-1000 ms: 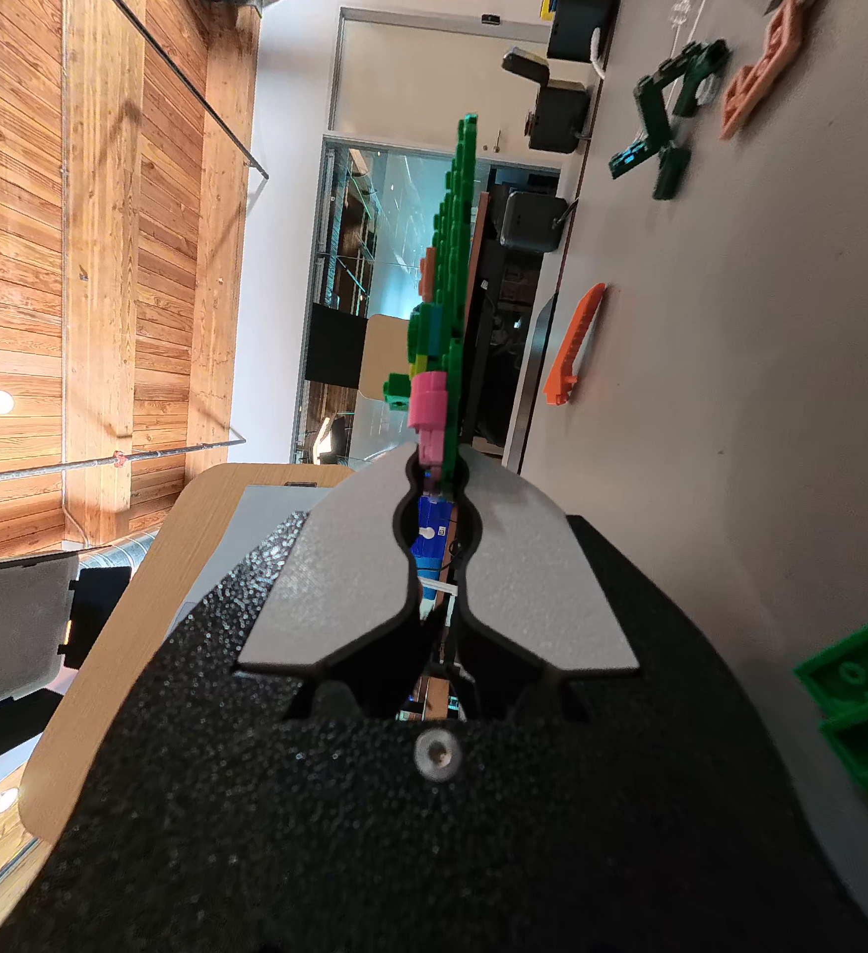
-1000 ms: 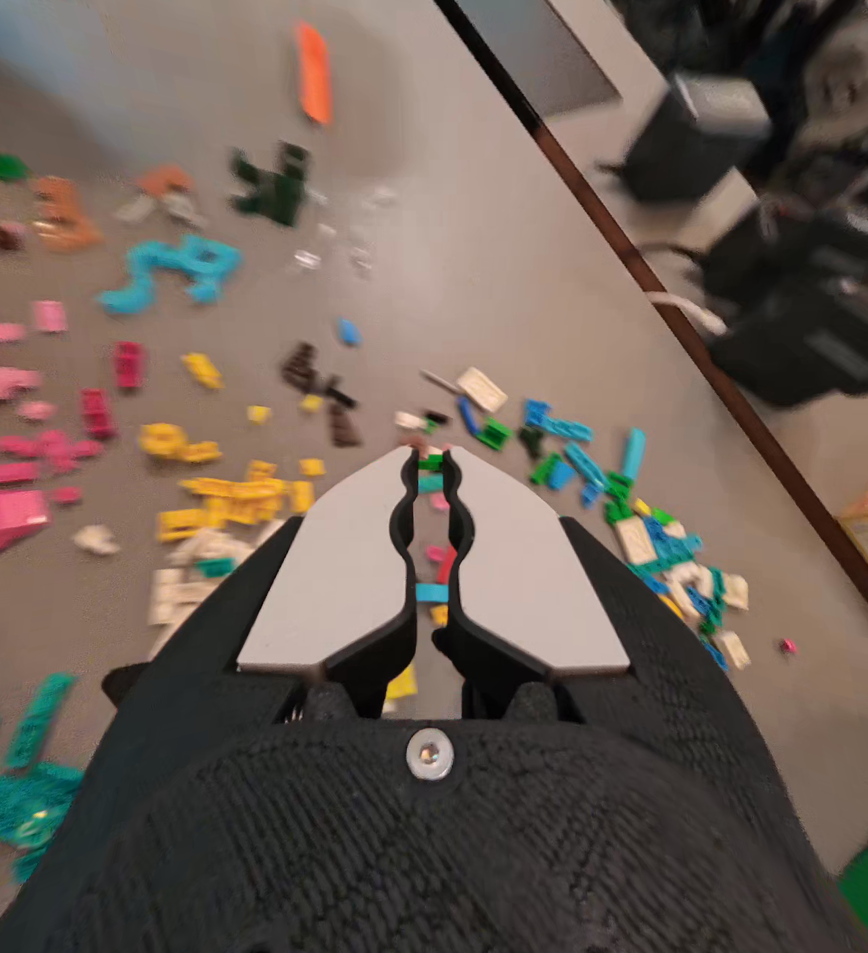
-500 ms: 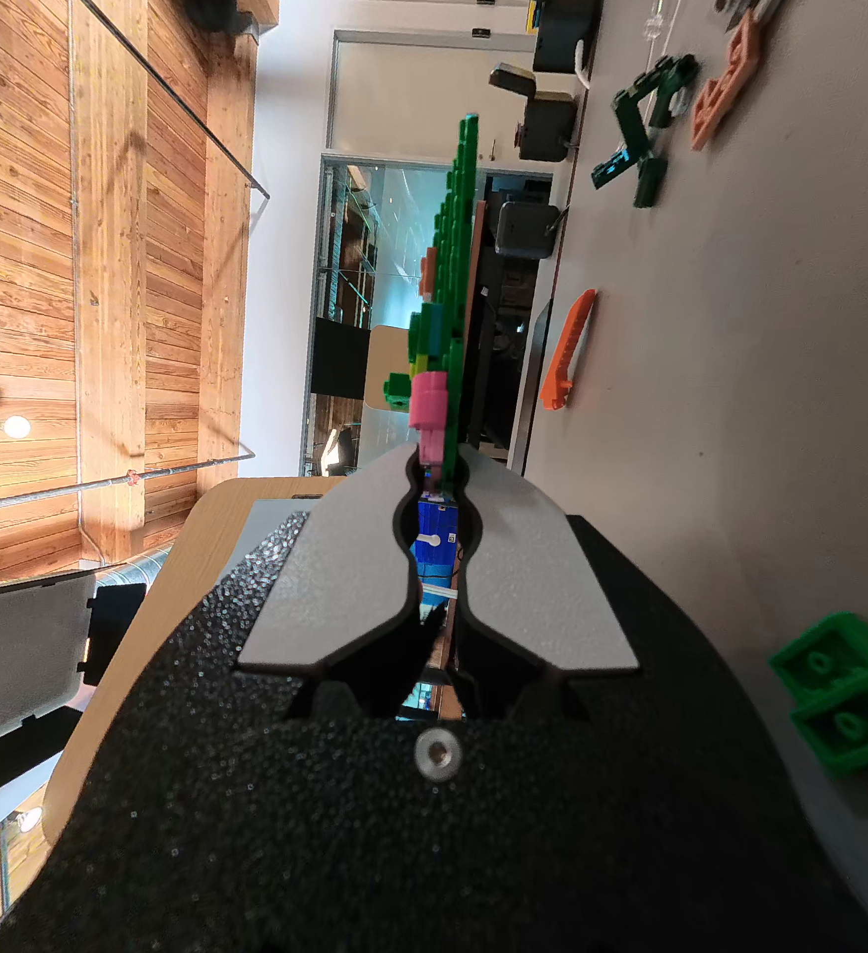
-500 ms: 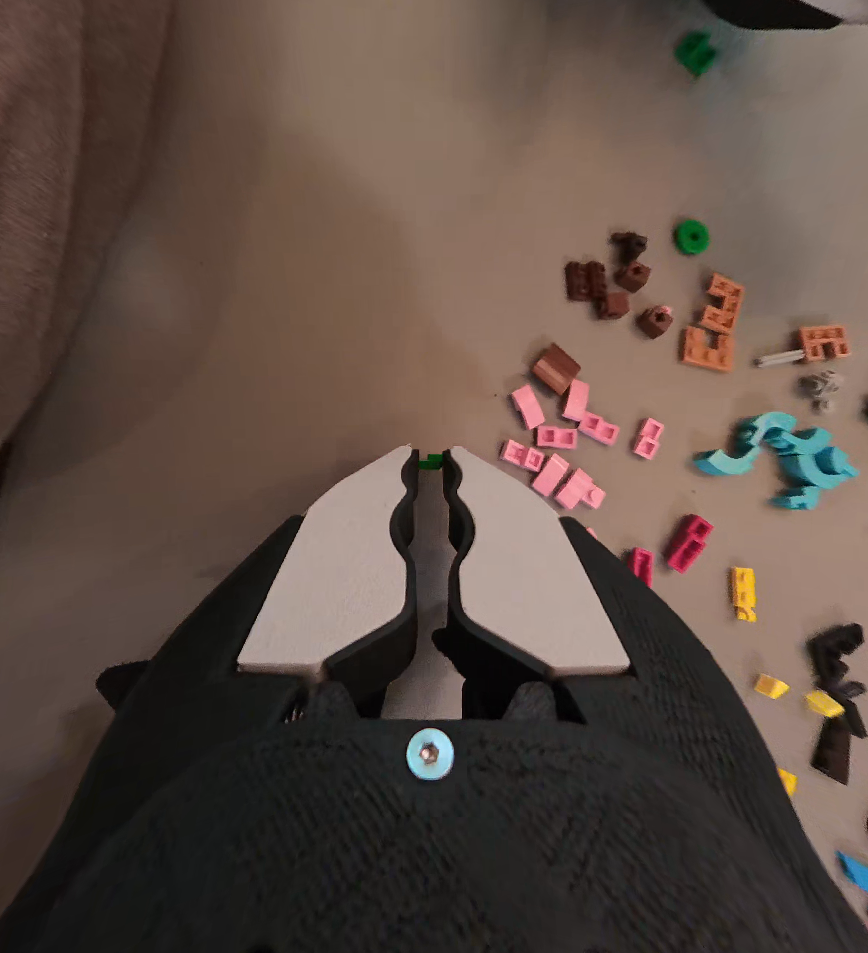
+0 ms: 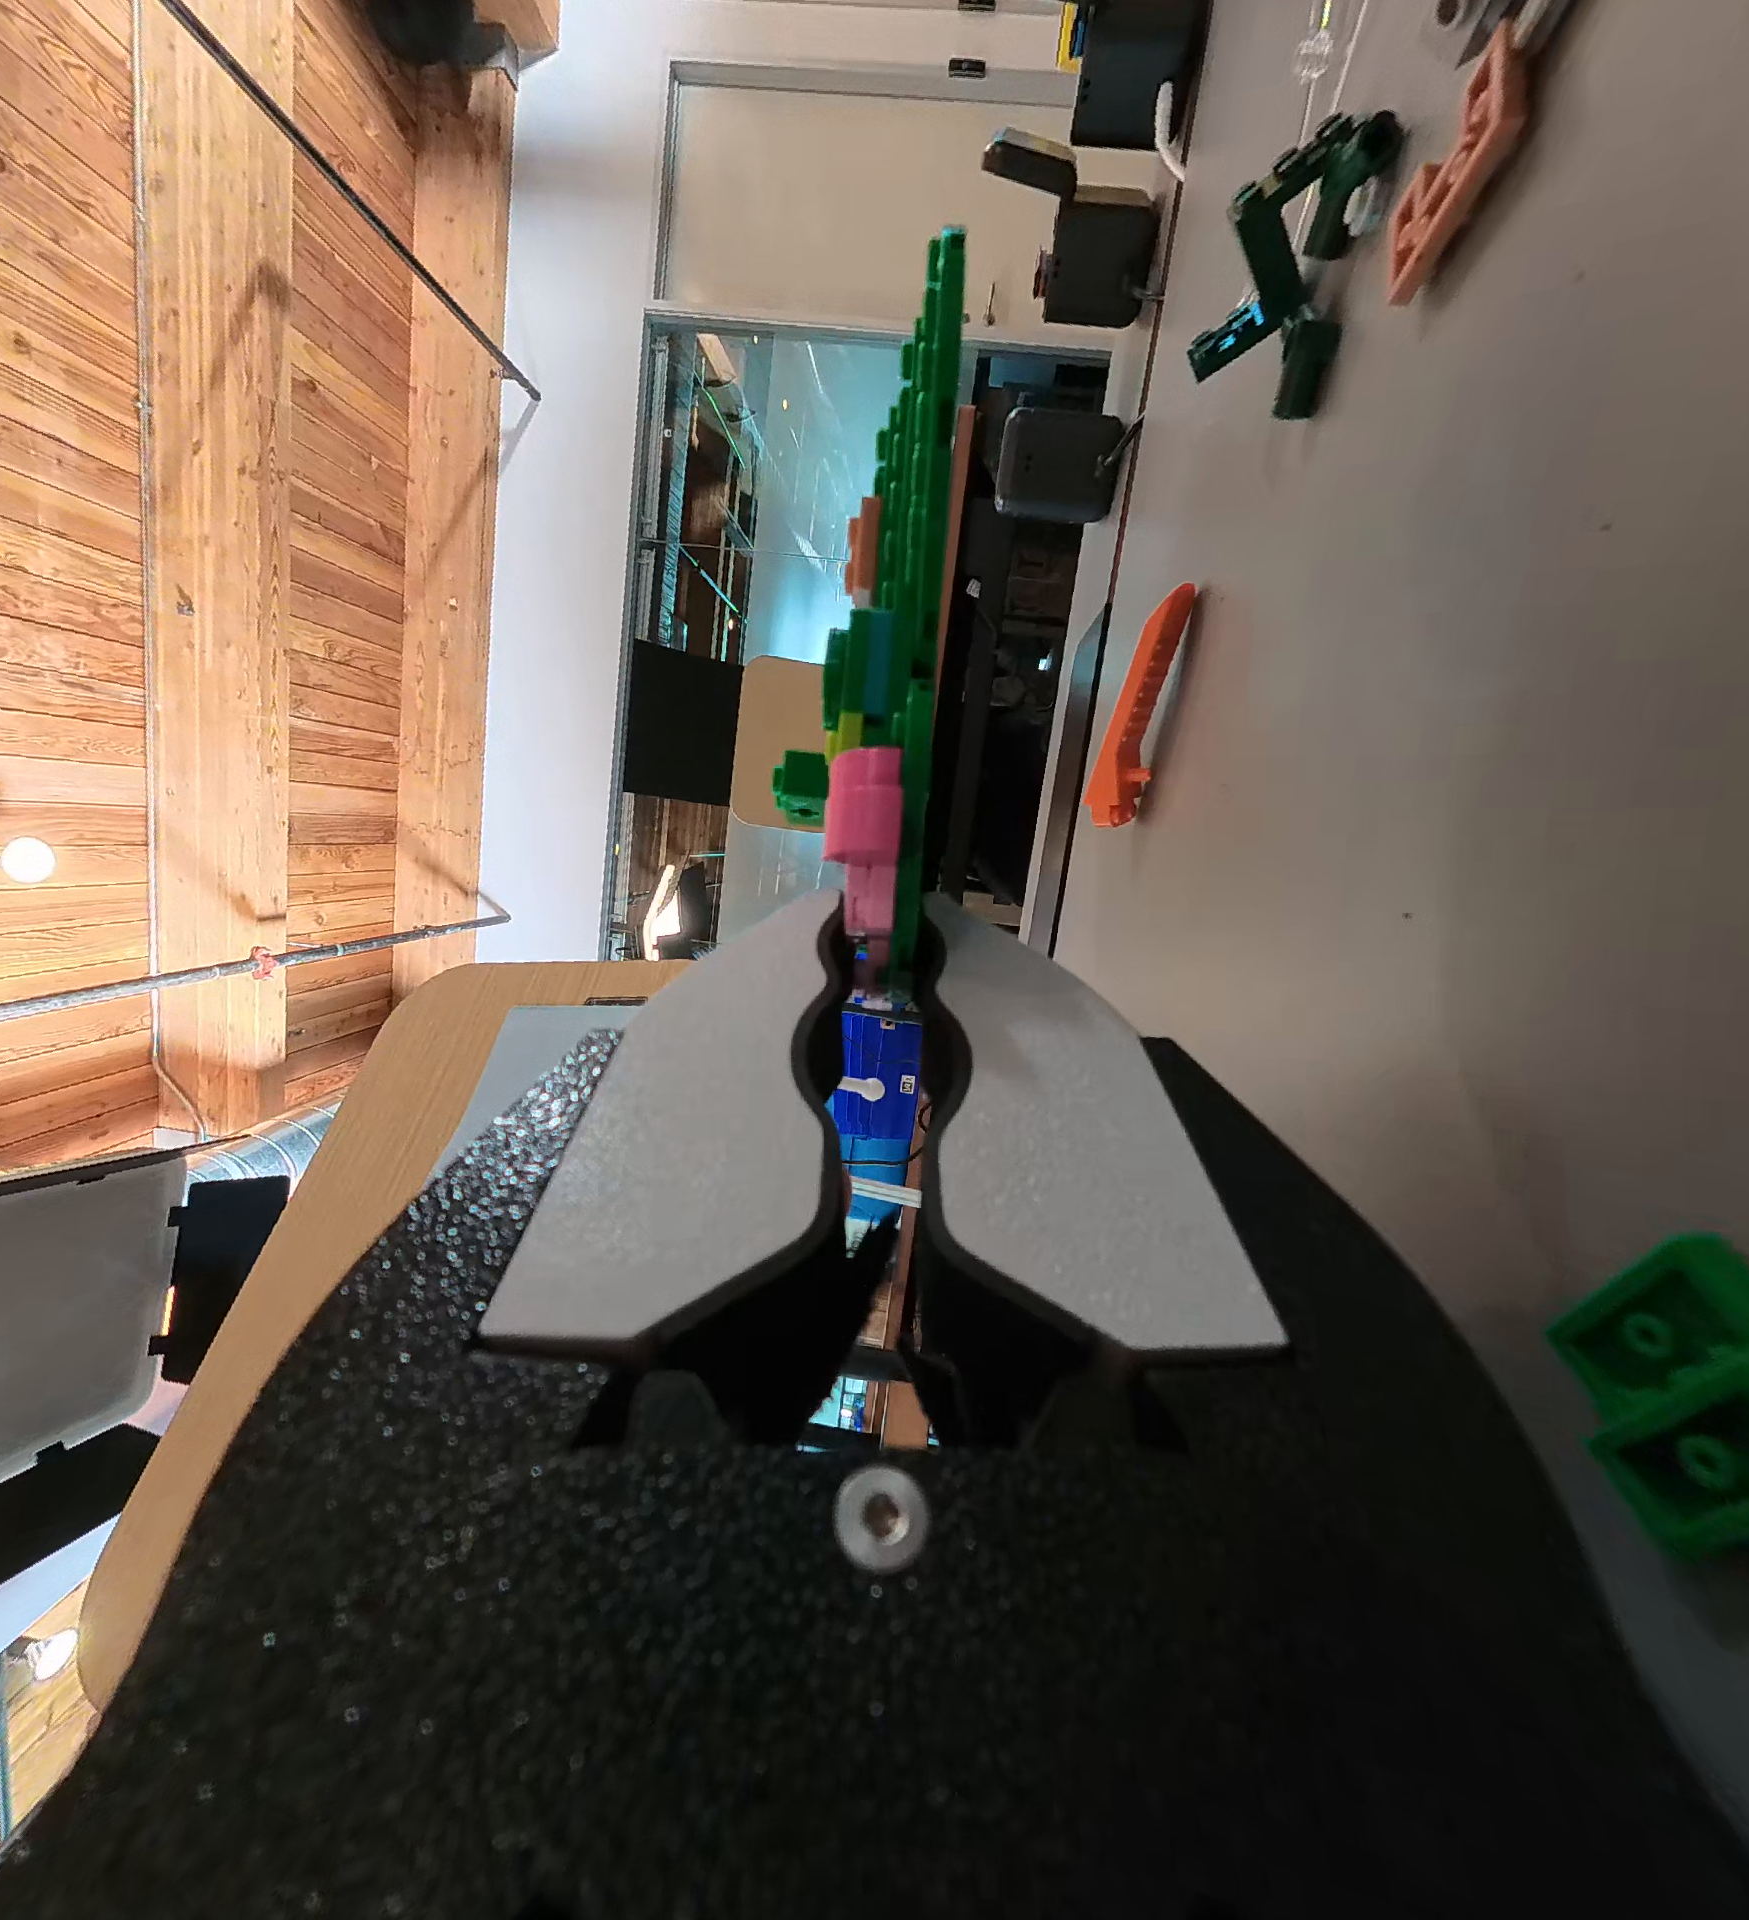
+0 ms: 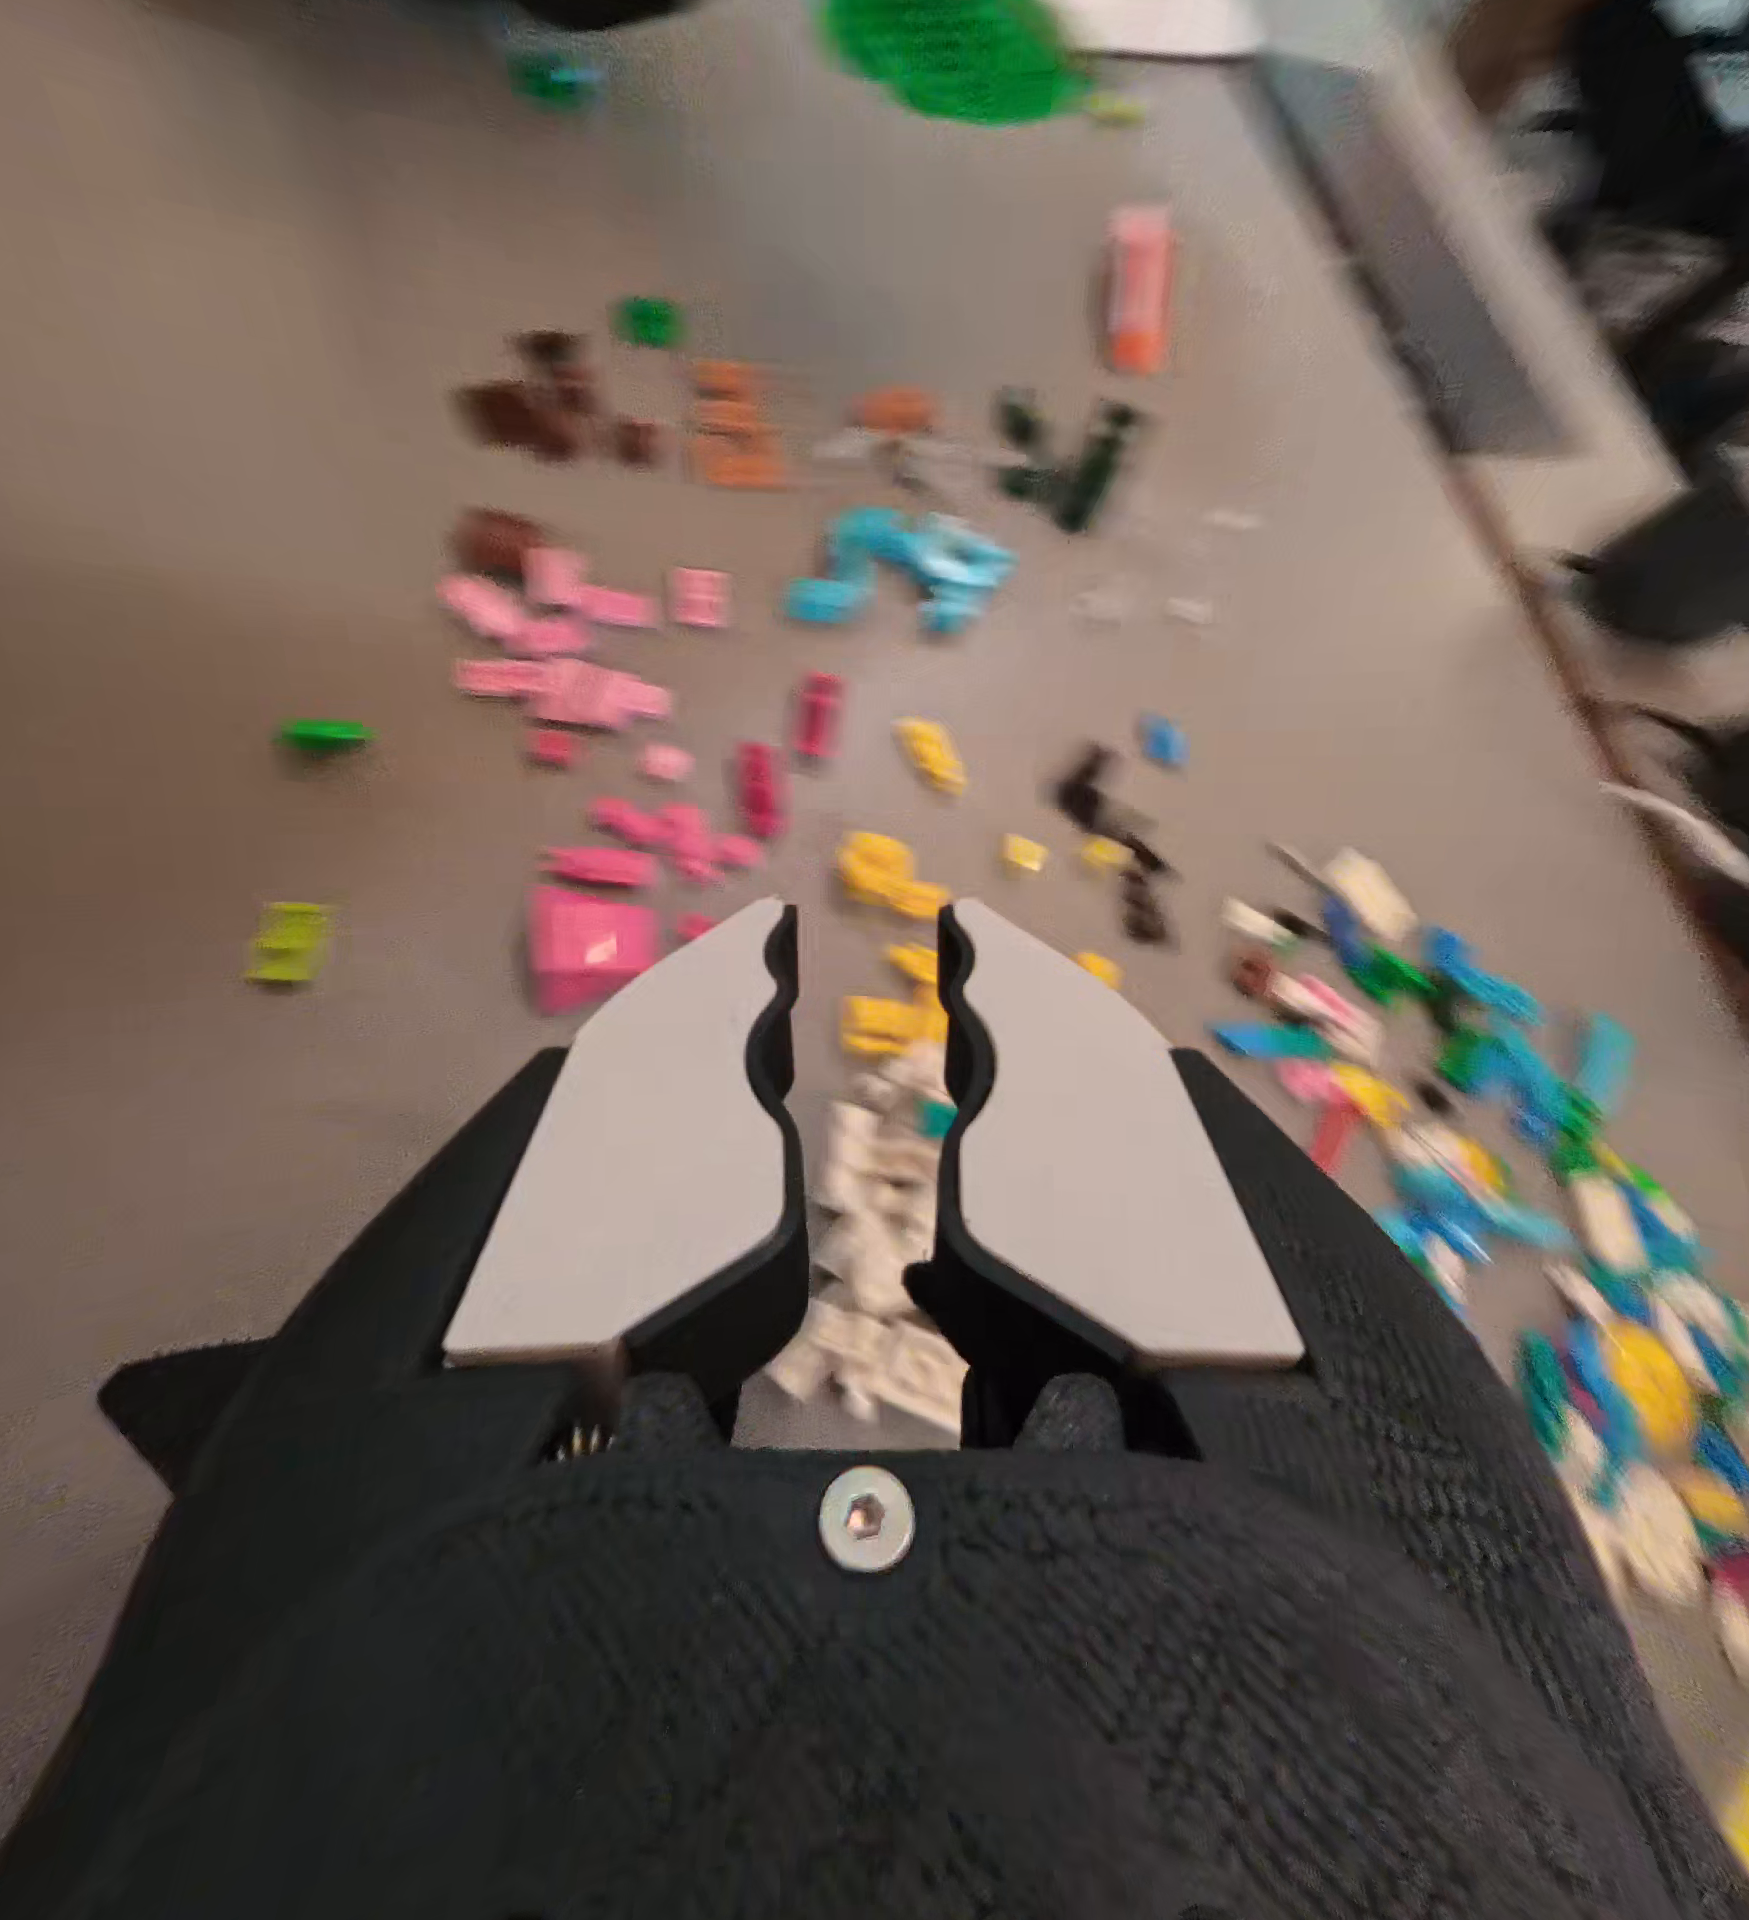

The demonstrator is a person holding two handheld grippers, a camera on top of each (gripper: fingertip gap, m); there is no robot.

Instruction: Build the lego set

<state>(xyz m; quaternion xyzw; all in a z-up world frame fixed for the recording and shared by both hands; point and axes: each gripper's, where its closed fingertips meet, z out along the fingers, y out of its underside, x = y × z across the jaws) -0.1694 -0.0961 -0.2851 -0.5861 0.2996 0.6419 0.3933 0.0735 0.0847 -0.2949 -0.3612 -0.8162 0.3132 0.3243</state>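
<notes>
Holding the build is the step in hand on the left side: the left tool [image 5: 885, 940] is closed on the near edge of the green baseplate [image 5: 927, 499], which is seen edge-on and stands out away from the tool, clear of the grey table [image 5: 1472, 831]. Pink bricks [image 5: 865, 821], with green, blue, yellow and orange ones beyond them, are already fixed on the plate's left face, so the set is judged to be only partly built. A loose green brick [image 5: 1701, 1397] lies on the table at the near right of that view, an orange brick separator [image 5: 1140, 707] farther off, and dark green pieces [image 5: 1285, 281] farther still. In the right wrist view, which is heavily blurred, the right tool [image 6: 868, 920] is parted a little and nothing is held between its tips; it hangs over the scattered parts, with pink pieces [image 6: 579, 675] to the left, yellow pieces [image 6: 885, 868] just beyond the tips, and a blue and white heap [image 6: 1535, 1164] to the right. The baseplate shows as a green blur at the far top. Next, one piece must be chosen, and the tool lowered squarely over it.
</notes>
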